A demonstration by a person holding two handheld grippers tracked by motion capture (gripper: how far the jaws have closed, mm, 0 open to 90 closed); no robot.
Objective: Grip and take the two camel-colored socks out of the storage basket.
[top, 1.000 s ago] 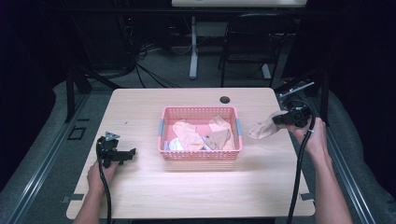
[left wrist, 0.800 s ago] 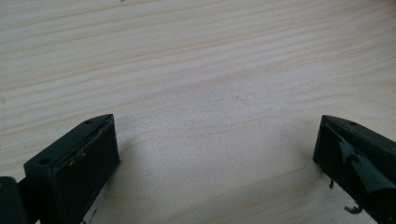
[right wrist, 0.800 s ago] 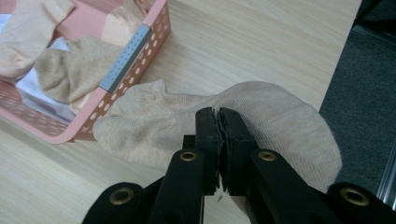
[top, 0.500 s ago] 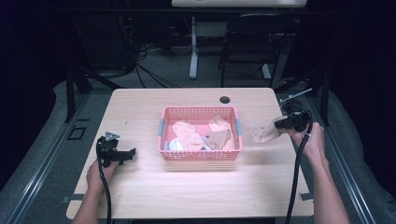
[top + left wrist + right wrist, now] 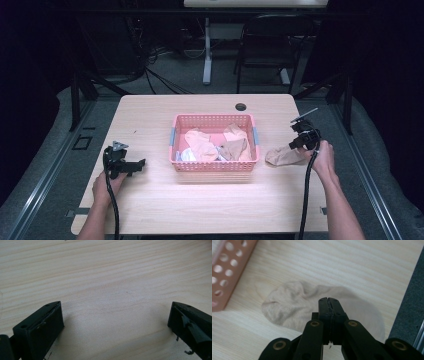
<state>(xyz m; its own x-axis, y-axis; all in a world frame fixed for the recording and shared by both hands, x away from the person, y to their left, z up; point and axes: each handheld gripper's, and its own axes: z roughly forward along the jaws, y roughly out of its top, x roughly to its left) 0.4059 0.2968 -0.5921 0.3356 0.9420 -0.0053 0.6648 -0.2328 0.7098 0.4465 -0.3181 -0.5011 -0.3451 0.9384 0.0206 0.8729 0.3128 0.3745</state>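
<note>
**Beige sock down on the table beside the basket**

Right gripper (image 5: pixel 300 142) sits at about 3 o'clock from the pink basket (image 5: pixel 214 166), near the table's right edge, its jaws pinched tight together on the edge of a beige sock (image 5: pixel 282 156). In the right gripper view the right gripper (image 5: pixel 328 300) shows its two black jaws meeting with no gap, and the beige sock (image 5: pixel 294 302) spreads out flat ahead of them on the pale wooden table (image 5: pixel 342 262), crumpled at the near end (whether any cloth is caught right at the tips is hard to tell). A corner of the pink basket (image 5: pixel 224 272) stands at 10 o'clock from the sock, just apart from it.

Left gripper (image 5: pixel 131 166) rests at 9 o'clock from the basket, low over the table (image 5: pixel 150 120), held by the person's left hand (image 5: pixel 107 182). Its jaws stand wide apart in the left gripper view, with bare wood grain between them.

Inside the basket lie several more socks (image 5: pixel 200 144) in pink, tan and white, piled loosely. A small dark hole (image 5: pixel 241 106) sits in the tabletop at 12 o'clock from the basket.
</note>
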